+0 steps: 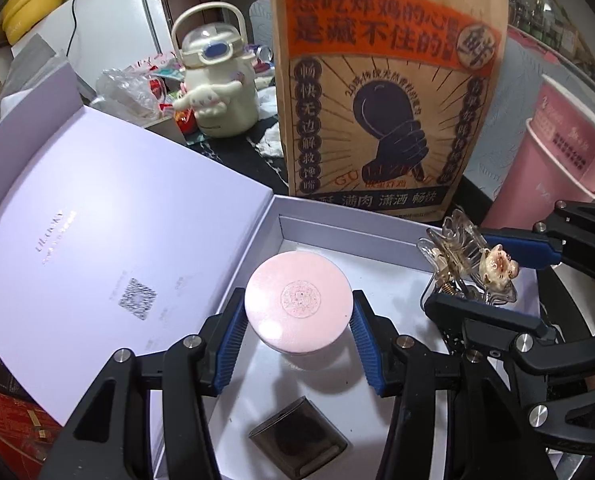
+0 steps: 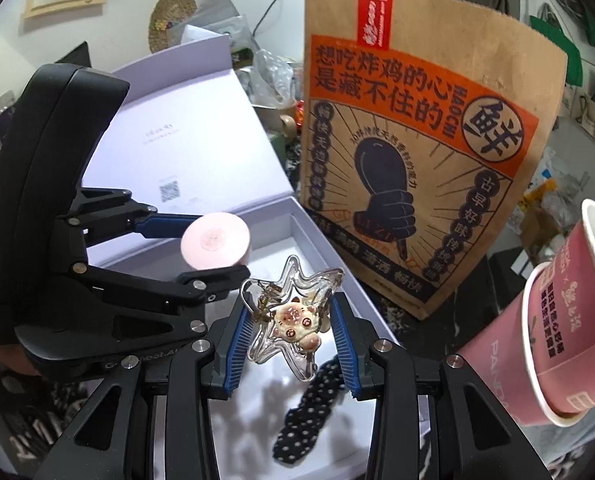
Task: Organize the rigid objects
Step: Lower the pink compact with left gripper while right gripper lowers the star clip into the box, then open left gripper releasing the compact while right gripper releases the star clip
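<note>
My left gripper (image 1: 299, 312) is shut on a round pink jar (image 1: 299, 306) and holds it over the open white box (image 1: 337, 236). My right gripper (image 2: 291, 320) is shut on a clear star-shaped hair clip with a cat charm (image 2: 293, 316), also above the box. The clip shows in the left wrist view (image 1: 469, 264) at the right, and the jar in the right wrist view (image 2: 216, 246) at the left. A dark square case (image 1: 297, 438) lies on the box floor. A black dotted fabric piece (image 2: 309, 412) lies in the box under the clip.
The box's lavender lid (image 1: 97, 248) stands open to the left. A tall brown paper bag (image 1: 389, 92) stands just behind the box. Stacked pink paper cups (image 2: 557, 344) lean at the right. A cream kettle-shaped bottle (image 1: 217, 80) and clutter sit behind.
</note>
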Motion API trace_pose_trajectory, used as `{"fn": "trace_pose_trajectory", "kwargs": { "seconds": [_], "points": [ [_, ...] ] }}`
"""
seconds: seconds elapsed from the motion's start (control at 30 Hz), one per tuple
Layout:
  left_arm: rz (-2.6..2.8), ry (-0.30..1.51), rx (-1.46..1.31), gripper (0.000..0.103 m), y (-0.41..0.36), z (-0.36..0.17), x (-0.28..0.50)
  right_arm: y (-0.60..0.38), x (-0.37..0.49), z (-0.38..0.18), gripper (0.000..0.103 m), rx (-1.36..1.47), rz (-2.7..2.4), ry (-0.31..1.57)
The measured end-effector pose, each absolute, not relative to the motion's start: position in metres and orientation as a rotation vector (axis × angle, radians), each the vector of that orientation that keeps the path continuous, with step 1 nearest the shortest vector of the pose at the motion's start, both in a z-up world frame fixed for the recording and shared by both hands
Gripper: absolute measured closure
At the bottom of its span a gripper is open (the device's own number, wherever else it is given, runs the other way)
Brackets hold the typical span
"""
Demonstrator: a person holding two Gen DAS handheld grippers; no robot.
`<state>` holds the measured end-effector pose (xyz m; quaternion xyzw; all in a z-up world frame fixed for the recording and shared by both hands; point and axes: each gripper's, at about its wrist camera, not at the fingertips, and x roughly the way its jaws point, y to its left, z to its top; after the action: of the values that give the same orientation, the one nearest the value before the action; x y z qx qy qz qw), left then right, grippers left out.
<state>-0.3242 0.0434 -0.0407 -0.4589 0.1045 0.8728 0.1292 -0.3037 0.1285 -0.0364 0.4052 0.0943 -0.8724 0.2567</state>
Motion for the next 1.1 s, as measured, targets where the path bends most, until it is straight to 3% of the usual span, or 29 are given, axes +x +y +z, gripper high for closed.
{"fn": "trace_pose_trajectory", "kwargs": {
  "seconds": [0.93,1.03,1.1],
  "points": [
    [2.438,0.418,-1.523,0.053,0.065,-0.078,-0.309,0.146,-0.313,-0.089,0.064,1.237,-2.342,0.249],
    [2.419,0.405,-1.555,0.053,0.063,-0.082,-0.311,0.149,-0.314,-0.088,0.063,1.25,-2.339,0.235],
    [2.403,0.388,-1.567,0.052,0.062,-0.082,-0.31,0.152,-0.315,-0.089,0.057,1.267,-2.338,0.228]
  ]
}}
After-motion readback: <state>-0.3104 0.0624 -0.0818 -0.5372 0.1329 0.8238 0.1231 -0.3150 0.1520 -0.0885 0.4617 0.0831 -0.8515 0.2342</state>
